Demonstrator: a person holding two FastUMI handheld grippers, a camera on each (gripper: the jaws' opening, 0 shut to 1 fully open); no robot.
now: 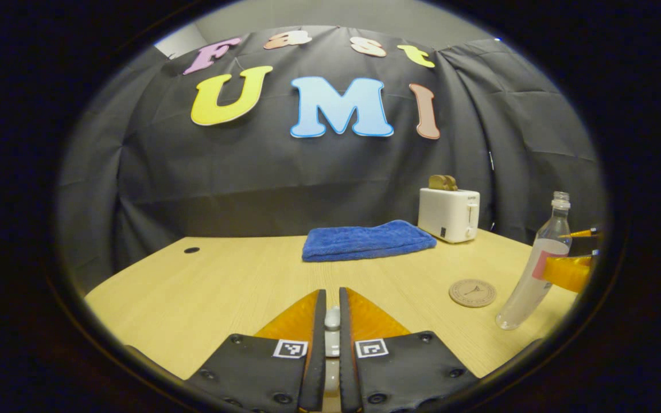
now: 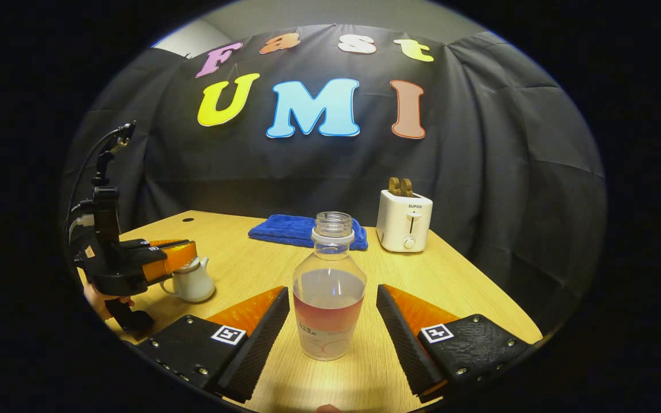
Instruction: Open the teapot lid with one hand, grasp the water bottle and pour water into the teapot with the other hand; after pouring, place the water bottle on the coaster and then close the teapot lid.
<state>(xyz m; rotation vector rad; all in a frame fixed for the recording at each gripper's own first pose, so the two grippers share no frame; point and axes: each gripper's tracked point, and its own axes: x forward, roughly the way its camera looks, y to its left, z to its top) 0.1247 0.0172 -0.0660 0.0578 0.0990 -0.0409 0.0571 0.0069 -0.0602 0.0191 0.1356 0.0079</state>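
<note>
The white teapot stands on the table's left side in the right gripper view. My left gripper sits on top of it, held by a hand. In the left gripper view, my left gripper is shut on the lid's white knob; whether the lid is raised I cannot tell. The clear uncapped water bottle, partly filled, stands upright between the fingers of my open right gripper, with a gap on each side. The bottle has the round coaster just left of it.
A folded blue towel lies at the back of the wooden table. A white toaster with bread in it stands to its right. The table's right edge runs close by the right gripper.
</note>
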